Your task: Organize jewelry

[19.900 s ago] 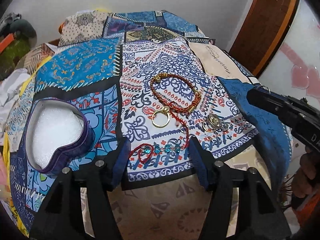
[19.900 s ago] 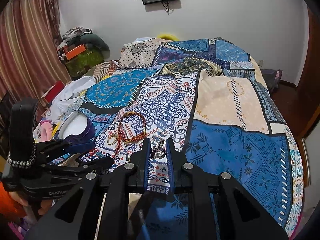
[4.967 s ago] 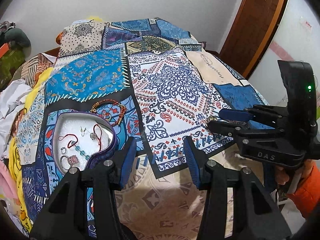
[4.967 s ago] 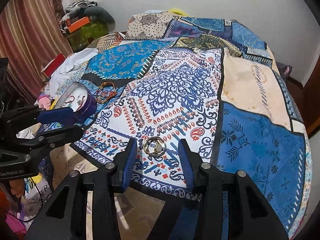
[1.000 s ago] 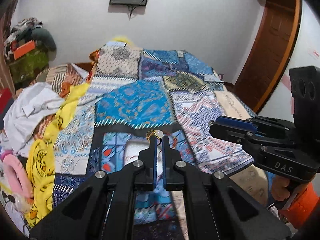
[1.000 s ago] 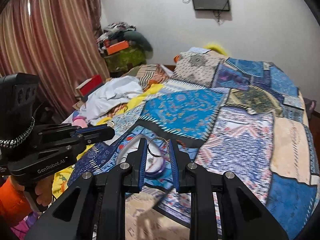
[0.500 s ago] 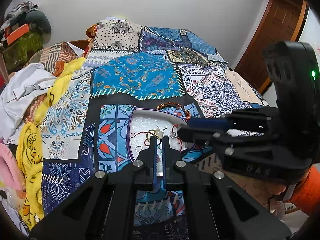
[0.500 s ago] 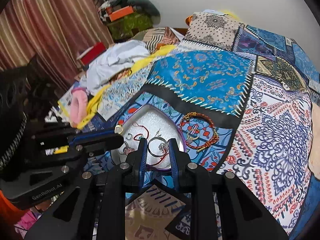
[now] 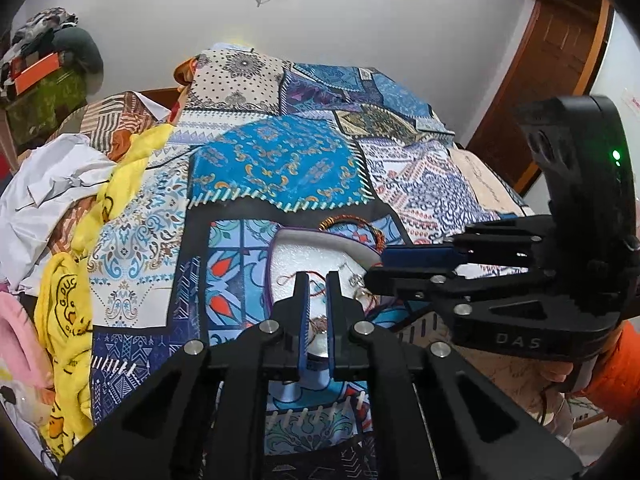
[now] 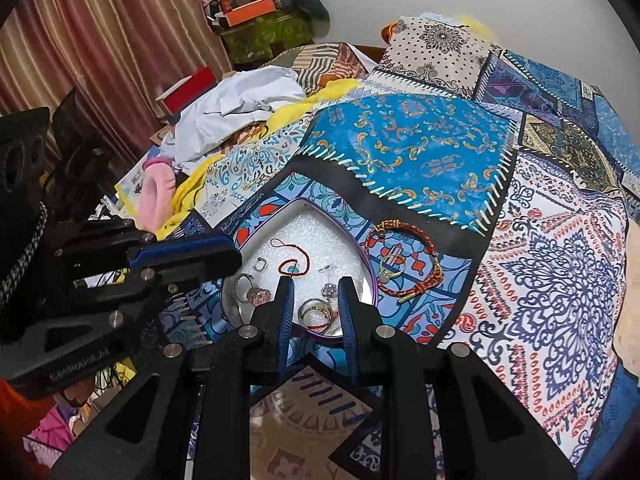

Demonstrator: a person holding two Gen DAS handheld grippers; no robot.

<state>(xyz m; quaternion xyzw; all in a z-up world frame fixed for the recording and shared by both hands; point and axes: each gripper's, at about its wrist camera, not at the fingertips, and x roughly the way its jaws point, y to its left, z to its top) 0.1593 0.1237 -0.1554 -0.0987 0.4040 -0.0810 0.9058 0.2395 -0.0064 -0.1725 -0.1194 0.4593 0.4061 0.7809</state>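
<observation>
Right gripper (image 10: 314, 300) released, bangle (image 10: 316, 312) lying in box (image 10: 370, 276) between fingers, frame centre. Left gripper (image 9: 317, 300) slightly parted, holding nothing.

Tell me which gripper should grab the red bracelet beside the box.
Right. The right gripper is open, the bracelet just right of its fingertips; the left gripper is barely open, across the box from it.
</observation>
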